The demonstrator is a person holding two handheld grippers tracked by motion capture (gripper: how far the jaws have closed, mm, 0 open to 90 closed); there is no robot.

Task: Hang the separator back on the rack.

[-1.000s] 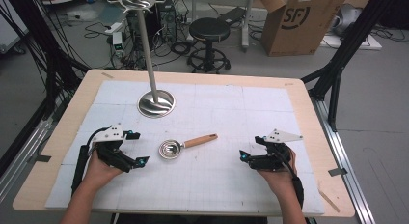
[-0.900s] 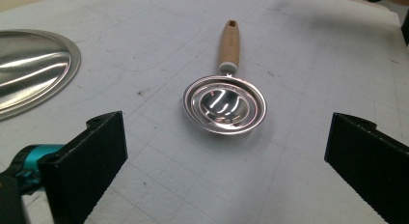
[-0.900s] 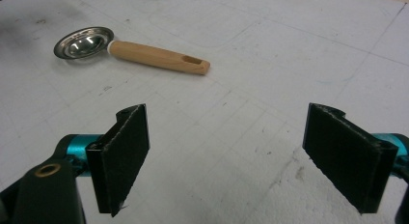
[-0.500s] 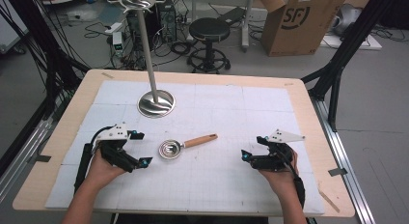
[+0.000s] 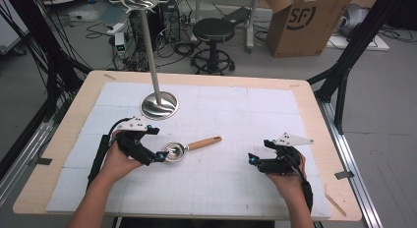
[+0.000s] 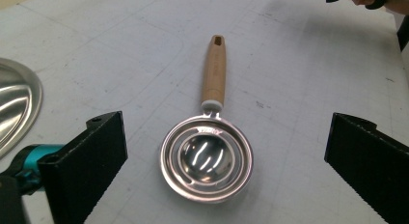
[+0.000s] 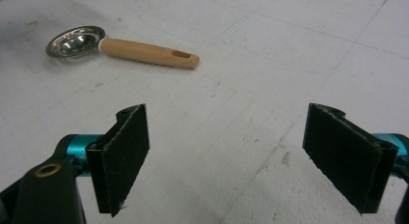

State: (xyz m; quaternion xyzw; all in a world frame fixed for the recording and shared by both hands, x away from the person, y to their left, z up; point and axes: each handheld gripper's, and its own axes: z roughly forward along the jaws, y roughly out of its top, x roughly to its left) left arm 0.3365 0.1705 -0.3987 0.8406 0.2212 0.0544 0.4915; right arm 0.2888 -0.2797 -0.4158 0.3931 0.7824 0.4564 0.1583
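1. The left gripper sits closer to the egg separator than it did half a second ago, its tips now just beside the steel bowl end; before, a clear gap lay between them.
2. Its jaws stand wide apart. In the left gripper view they flank the separator's ringed cup on both sides without touching it.
3. The egg separator lies flat on the white mat of the worktop, a little left of the middle and nearer the front edge than the back. Its wooden handle points toward the right edge; it has not shifted from its earlier spot.
4. The right gripper hovers near the front right part of the worktop, well apart from the separator, in much the same place as before. Its jaws are also wide open with nothing between them.
5. The steel stand base sits toward the back left, unmoved, its pole rising upright.
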